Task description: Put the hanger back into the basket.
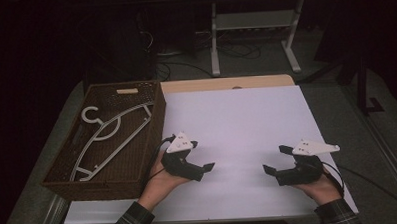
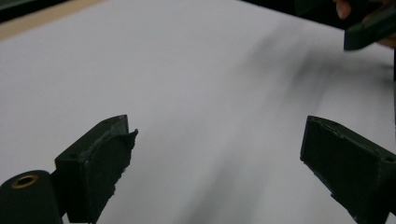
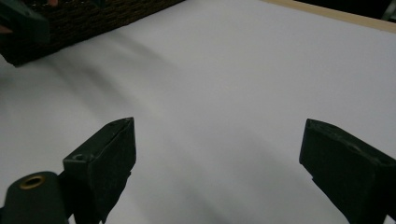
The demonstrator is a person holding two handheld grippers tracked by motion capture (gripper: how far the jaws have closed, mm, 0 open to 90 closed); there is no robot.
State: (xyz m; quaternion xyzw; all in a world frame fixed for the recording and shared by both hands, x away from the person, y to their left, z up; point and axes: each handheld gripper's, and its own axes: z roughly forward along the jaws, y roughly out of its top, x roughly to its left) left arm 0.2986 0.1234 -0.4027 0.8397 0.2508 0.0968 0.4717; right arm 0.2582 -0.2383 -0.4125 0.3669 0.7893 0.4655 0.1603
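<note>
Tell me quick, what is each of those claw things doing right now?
Left gripper: open, holding nothing, above the white sheet.
Right gripper: open, holding nothing.

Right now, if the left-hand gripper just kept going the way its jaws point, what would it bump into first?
Probably the right gripper. The left gripper, open and empty, points across the bare white sheet towards it; depth is hard to judge, so it could pass just beside it.

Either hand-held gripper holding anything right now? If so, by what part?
Nothing held. The left hand-held gripper and right hand-held gripper both stand open over the white sheet; the white hanger lies in the wicker basket.
</note>
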